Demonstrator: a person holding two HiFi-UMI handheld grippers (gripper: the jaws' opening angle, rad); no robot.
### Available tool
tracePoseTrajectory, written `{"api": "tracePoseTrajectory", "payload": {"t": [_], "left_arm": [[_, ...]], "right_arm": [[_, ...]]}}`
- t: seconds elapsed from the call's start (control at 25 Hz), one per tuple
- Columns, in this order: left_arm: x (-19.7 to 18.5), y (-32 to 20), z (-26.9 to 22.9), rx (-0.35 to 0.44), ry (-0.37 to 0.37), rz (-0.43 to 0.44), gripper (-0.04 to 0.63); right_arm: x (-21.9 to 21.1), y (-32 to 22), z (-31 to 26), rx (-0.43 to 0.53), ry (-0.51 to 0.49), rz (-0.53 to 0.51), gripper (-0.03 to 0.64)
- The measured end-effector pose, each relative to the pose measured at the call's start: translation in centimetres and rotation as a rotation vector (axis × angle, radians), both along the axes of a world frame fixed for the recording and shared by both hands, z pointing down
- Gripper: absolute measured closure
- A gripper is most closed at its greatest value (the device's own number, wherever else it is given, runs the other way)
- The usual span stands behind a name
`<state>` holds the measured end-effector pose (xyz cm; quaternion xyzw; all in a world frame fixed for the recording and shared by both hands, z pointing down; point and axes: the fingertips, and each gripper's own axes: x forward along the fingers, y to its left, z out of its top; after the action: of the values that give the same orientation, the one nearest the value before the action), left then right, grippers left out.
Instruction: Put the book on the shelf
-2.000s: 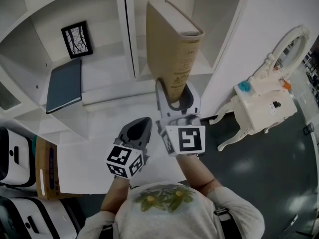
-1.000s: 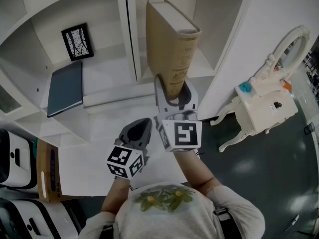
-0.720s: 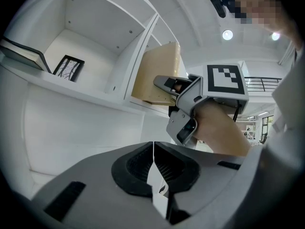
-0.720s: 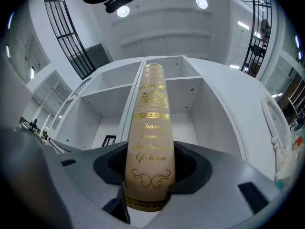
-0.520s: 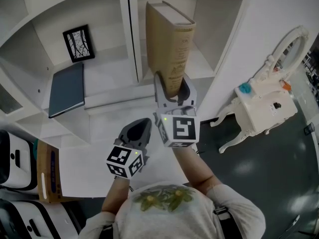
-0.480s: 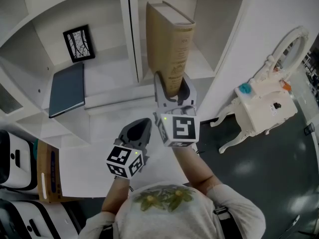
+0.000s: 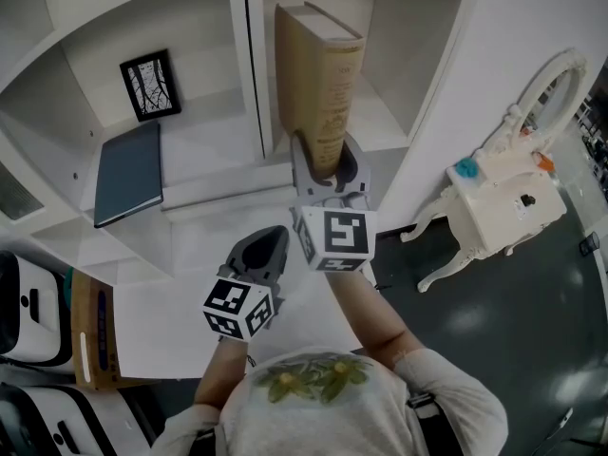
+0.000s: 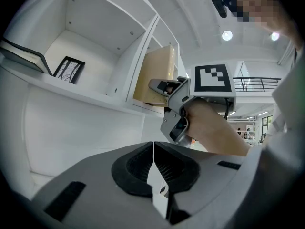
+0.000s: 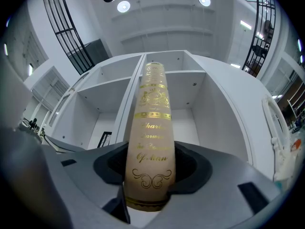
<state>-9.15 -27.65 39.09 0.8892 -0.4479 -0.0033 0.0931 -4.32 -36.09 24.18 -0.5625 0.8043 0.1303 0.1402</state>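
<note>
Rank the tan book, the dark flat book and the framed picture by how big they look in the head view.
1. tan book, though it may be nearer the camera
2. dark flat book
3. framed picture

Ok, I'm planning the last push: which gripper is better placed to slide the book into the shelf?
The right. The right gripper clamps the book upright at an open compartment of the shelf. The left gripper is shut, empty and held back, apart from the book.
</note>
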Motion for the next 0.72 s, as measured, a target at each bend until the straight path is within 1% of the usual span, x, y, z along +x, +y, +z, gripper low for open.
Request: {"api": "tracePoseTrajectory", "payload": {"t": [0.72], "left_arm": [[-0.8,-0.8,0.0,-0.007,0.006,-0.020,0.563]], "right_arm": [[-1.0,-2.8,-0.2,-0.041,0.024,0.010,0.391]]}}
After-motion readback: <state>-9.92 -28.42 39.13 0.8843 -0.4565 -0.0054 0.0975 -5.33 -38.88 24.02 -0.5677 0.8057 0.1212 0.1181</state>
